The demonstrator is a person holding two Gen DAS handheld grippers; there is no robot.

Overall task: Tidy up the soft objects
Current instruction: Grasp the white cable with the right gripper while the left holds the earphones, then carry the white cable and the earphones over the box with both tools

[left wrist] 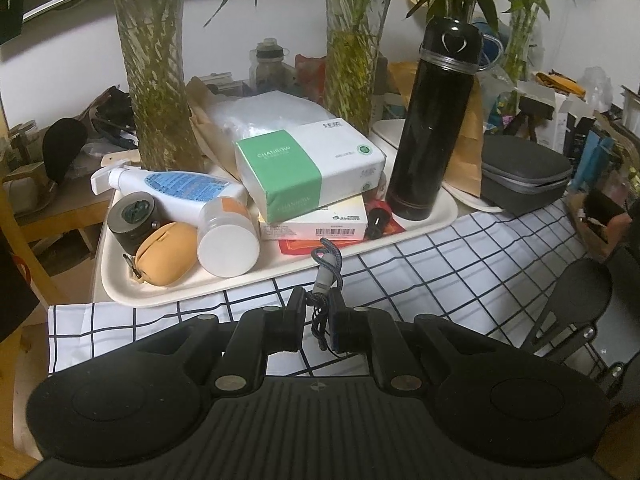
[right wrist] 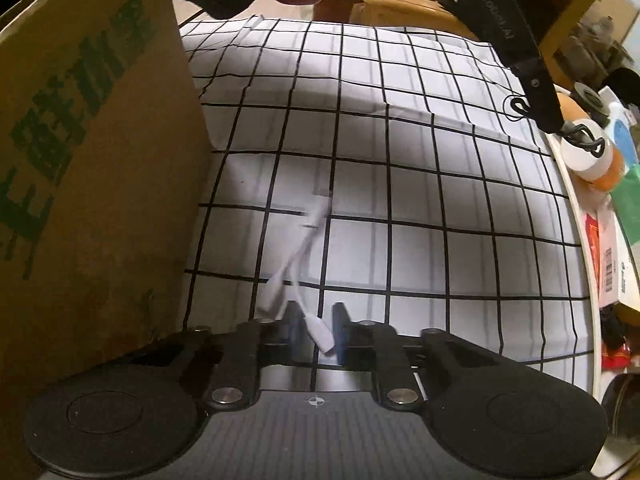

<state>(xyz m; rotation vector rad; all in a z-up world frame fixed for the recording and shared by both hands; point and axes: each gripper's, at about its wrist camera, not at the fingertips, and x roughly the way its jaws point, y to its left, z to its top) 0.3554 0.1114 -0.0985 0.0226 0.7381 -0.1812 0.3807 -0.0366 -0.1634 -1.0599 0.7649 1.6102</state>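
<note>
My left gripper (left wrist: 319,305) is shut on a dark braided cable (left wrist: 328,268). Its grey plug end sticks up above the fingertips, and the rest hangs bunched between the jaws, over the checked cloth (left wrist: 440,264). In the right wrist view my right gripper (right wrist: 316,314) is shut on a short white cable (right wrist: 298,268). One white end pokes out between the pads, while the other plug rests further out on the checked cloth (right wrist: 400,184).
A white tray (left wrist: 448,210) behind the cloth holds a tissue pack (left wrist: 308,168), a black flask (left wrist: 434,120), a spray bottle (left wrist: 168,188), a white jar (left wrist: 228,236) and a tan pouch (left wrist: 164,254). A cardboard box (right wrist: 88,168) stands close on the right gripper's left. A grey case (left wrist: 524,172) lies at the right.
</note>
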